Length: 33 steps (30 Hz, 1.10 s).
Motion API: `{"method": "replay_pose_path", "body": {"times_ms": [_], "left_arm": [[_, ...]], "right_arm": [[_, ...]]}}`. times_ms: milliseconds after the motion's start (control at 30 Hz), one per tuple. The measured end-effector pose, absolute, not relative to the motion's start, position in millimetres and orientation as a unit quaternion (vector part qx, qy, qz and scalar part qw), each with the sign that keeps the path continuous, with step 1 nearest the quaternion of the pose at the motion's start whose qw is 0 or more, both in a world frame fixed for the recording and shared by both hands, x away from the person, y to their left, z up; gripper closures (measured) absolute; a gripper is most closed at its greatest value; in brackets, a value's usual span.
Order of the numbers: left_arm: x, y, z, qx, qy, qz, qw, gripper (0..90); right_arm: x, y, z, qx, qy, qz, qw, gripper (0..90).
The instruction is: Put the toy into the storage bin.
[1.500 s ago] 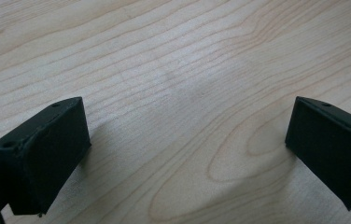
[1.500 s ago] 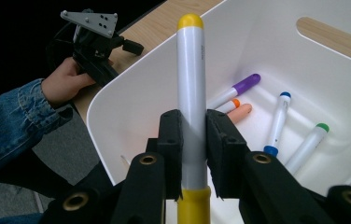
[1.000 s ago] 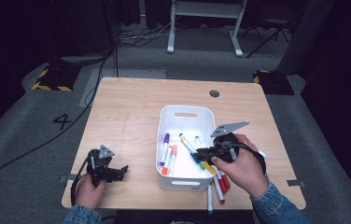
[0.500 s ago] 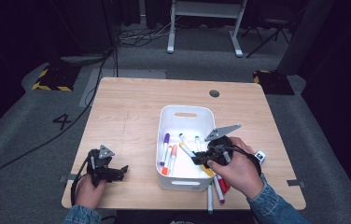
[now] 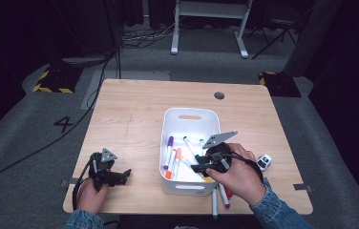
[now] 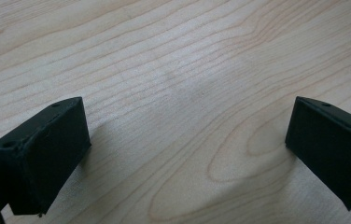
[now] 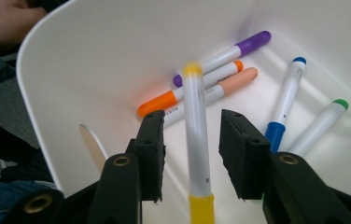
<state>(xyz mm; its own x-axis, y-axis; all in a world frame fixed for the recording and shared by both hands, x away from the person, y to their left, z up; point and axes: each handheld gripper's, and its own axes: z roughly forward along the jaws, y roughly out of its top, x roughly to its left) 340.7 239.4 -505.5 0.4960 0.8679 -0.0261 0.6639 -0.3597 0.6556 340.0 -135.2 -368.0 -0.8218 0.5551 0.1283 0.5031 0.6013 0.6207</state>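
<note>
Your right gripper view shows what the high view blurs: the yellow marker point(image 7: 197, 135) stands between the jaws of your right gripper point(image 7: 191, 144) with a gap on each side, the jaws having just been opening, over the bin point(image 7: 61, 70) at its near right corner. Your left gripper point(image 6: 187, 140) stands wide and empty over the table point(image 6: 173, 60), near its near left corner.

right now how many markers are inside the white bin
6: purple, orange and peach side by side, blue and green beside them, yellow between the right tool's jaws. Others may be hidden.
</note>
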Motion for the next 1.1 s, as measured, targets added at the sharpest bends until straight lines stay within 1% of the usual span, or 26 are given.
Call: {"method": "replay_pose_path", "body": {"times_ms": [100,200,233,667,1100], "left_arm": [[341,239,-505,0.808,0.474,0.165,0.309,0.0],[341,239,-505,0.808,0.474,0.165,0.309,0.0],[341,239,-505,0.808,0.474,0.165,0.309,0.0],[341,239,-506,0.808,0.474,0.163,0.309,0.0],[341,239,-506,0.808,0.474,0.165,0.309,0.0]], "right_arm": [[340,-140,-363,0.297,0.885,0.355,0.051,56.4],[340,-147,-356,0.3,0.877,0.37,0.066,54.1],[340,-150,-353,0.301,0.874,0.375,0.074,54.1],[347,-190,-342,0.336,0.853,0.387,0.102,55.7],[356,-226,-340,0.38,0.835,0.379,0.119,54.9]]}}
